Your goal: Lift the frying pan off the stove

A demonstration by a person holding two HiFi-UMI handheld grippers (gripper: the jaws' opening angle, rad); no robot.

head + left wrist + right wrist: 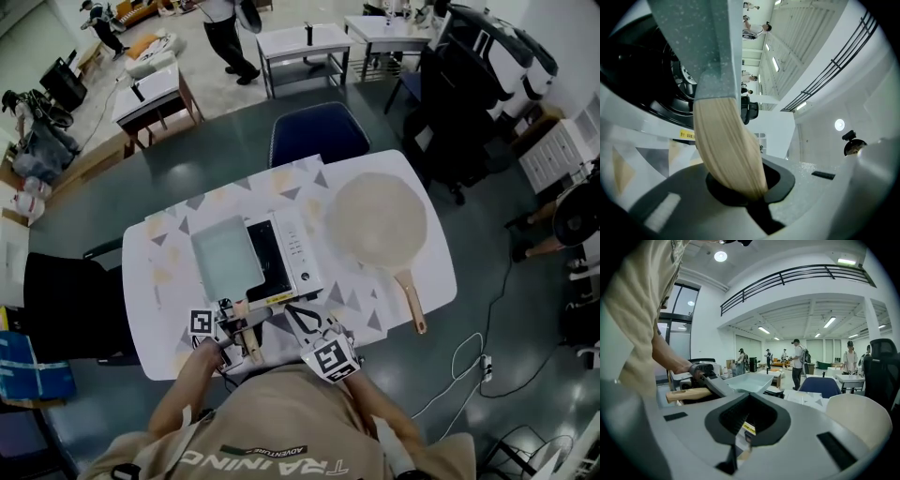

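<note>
A pale green rectangular frying pan [225,258] is over the left part of the white and black portable stove [292,251]. My left gripper [246,323] is shut on its wooden handle [729,145], which fills the hollow between the pads of the left gripper [745,187]. In the right gripper view the pan [750,380] looks tilted and slightly raised above the stove [776,391]. My right gripper [302,322] hovers at the table's near edge, just right of the handle; the right gripper [745,427] has its jaws together with nothing in them.
A round beige pan [377,220] with a wooden handle [411,300] lies on the table's right half. A blue chair [317,131] stands behind the patterned white table [178,309]. Black office chairs and cables are off to the right.
</note>
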